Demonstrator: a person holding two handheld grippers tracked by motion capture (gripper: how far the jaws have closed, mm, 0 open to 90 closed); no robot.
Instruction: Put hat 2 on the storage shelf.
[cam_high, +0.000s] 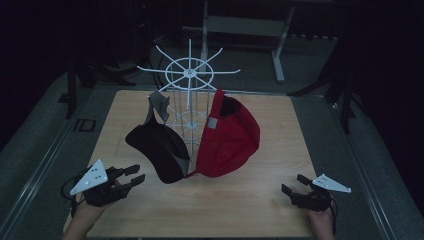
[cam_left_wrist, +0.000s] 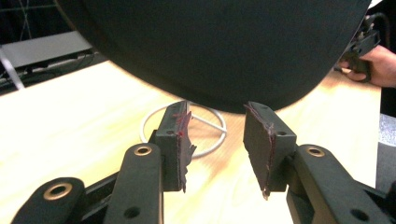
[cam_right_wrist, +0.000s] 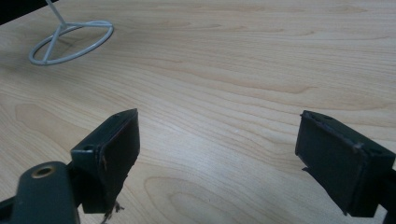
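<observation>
A white wire rack (cam_high: 189, 75) stands on the wooden table (cam_high: 260, 200). Two caps hang from it: a black cap (cam_high: 157, 145) on the left and a red cap (cam_high: 230, 140) on the right. My left gripper (cam_high: 135, 174) hovers low at the table's front left, its tips just short of the black cap. Its jaws stand apart with nothing between them. In the left gripper view the black cap (cam_left_wrist: 210, 46) hangs just above and beyond the left gripper (cam_left_wrist: 215, 116). My right gripper (cam_high: 294, 184) is at the front right, open wide and empty over bare wood (cam_right_wrist: 219, 126).
The rack's round wire foot (cam_left_wrist: 219, 135) rests on the table beneath the caps; it is also at the upper left of the right gripper view (cam_right_wrist: 70, 42). A grey metal frame (cam_high: 277, 45) stands on the dark floor behind the table.
</observation>
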